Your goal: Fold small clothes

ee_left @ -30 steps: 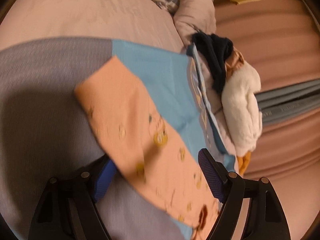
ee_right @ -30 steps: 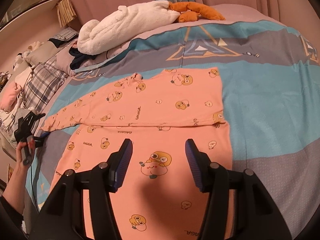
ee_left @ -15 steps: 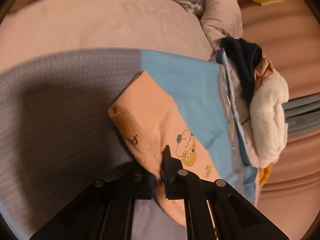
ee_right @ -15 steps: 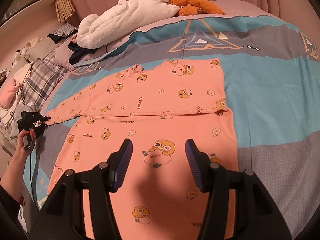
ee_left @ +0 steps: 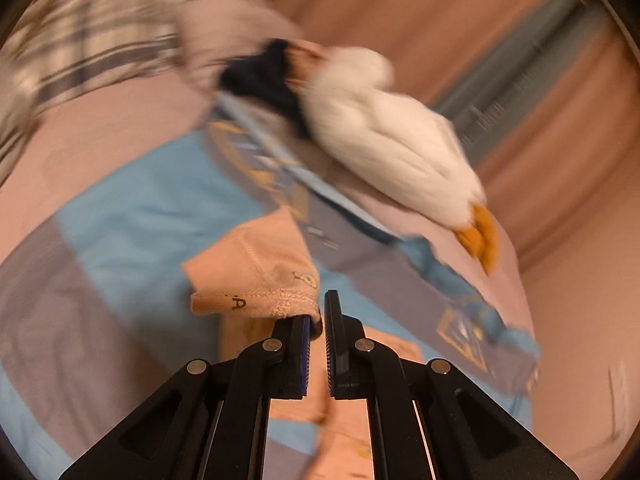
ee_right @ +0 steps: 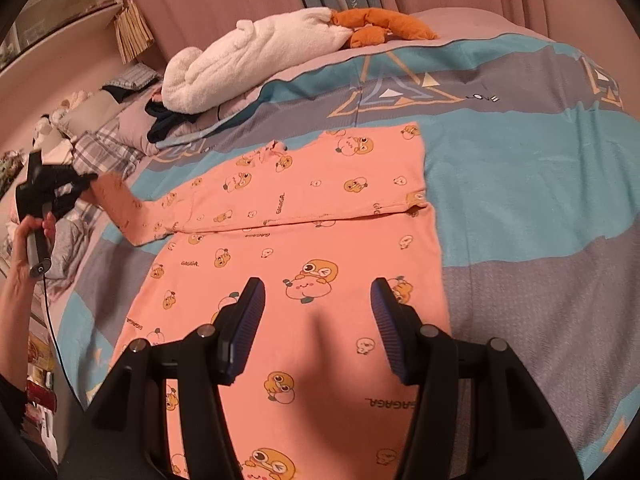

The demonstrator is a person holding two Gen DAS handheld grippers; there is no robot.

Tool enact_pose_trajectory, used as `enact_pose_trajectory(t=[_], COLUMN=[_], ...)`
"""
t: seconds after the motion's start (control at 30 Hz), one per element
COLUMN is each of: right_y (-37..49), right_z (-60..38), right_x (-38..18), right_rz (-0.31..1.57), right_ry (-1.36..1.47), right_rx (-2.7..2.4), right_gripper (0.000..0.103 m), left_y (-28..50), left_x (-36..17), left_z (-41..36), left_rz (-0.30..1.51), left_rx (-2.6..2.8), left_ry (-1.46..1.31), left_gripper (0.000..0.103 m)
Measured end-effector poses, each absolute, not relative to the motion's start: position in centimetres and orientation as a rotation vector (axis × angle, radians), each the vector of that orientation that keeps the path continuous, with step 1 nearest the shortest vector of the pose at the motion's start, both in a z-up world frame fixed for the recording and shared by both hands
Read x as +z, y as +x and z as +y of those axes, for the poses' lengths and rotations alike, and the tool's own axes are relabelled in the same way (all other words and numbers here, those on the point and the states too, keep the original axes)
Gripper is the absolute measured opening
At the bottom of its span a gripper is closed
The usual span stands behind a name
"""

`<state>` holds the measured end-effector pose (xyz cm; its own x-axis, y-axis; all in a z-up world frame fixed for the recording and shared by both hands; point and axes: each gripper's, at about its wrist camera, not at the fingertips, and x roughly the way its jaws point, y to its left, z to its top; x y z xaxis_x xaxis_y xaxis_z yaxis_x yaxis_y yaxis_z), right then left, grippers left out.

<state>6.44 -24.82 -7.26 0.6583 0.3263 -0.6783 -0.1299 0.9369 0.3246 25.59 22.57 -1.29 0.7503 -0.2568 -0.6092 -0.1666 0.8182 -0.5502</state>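
An orange child's shirt [ee_right: 304,240] with cartoon prints lies flat on the bed, its far edge folded over towards me. My left gripper [ee_left: 318,316] is shut on the cuff of the shirt's left sleeve [ee_left: 260,276] and holds it lifted above the bedspread; it also shows in the right wrist view [ee_right: 86,184], at the far left with the sleeve [ee_right: 132,208] stretched from it. My right gripper [ee_right: 318,316] is open and empty, hovering above the shirt's body.
The bedspread [ee_right: 540,208] is teal and grey. A white plush [ee_right: 256,56] with orange feet [ee_right: 380,24] and dark clothes [ee_right: 168,120] lie along the far side by the pink headboard. Plaid pillows [ee_right: 104,144] sit at far left.
My left gripper closed on the sleeve cuff, then lifted it and swung it towards the shirt's body. My right gripper has stayed open above the shirt, drifting slightly.
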Motion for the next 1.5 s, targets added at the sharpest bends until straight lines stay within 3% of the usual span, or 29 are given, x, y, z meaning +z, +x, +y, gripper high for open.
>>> enact_pose_trajectory(t=[0.23, 0.43, 0.5, 0.53, 0.57, 0.63, 0.83, 1.2, 1.5], right_y=[5.2, 4.5, 4.4, 4.3, 4.3, 4.2, 4.5, 9.1, 13.5], right_z=[-26.9, -28.9, -29.5, -29.7, -30.0, -30.4, -30.4, -26.7, -17.1], right_x=[-7.6, -8.3, -8.6, -8.8, -9.0, -9.3, -9.8, -10.2, -7.8], right_rz=[0.779, 0.766, 0.768, 0.771, 0.775, 0.780, 0.785, 0.827, 0.810], right_ry=[0.347, 0.396, 0.414, 0.422, 0.430, 0.446, 0.488, 0.551, 0.213], right_rx=[0.274, 0.255, 0.249, 0.244, 0.239, 0.235, 0.251, 0.375, 0.471], right_gripper=[0.057, 0.058, 0.058, 0.059, 0.060, 0.061, 0.062, 0.062, 0.061], left_y=[26.9, 26.6, 26.4, 26.3, 26.0, 25.3, 23.3, 16.8, 14.4], left_x=[-0.3, -4.2, -6.5, -7.4, -8.6, -9.6, -9.4, -8.6, -9.9], left_z=[8.9, -2.0, -4.7, -5.8, -7.0, -8.6, -9.4, 1.1, 7.6], left_rz=[0.811, 0.911, 0.988, 1.023, 1.054, 1.070, 1.055, 0.975, 0.971], left_rx=[-0.209, -0.293, -0.350, -0.367, -0.377, -0.383, -0.459, -0.445, -0.354], left_ry=[-0.408, -0.219, -0.177, -0.156, -0.123, -0.063, -0.016, -0.090, -0.259], left_gripper=[0.005, 0.005, 0.009, 0.026, 0.052, 0.083, 0.083, 0.089, 0.089])
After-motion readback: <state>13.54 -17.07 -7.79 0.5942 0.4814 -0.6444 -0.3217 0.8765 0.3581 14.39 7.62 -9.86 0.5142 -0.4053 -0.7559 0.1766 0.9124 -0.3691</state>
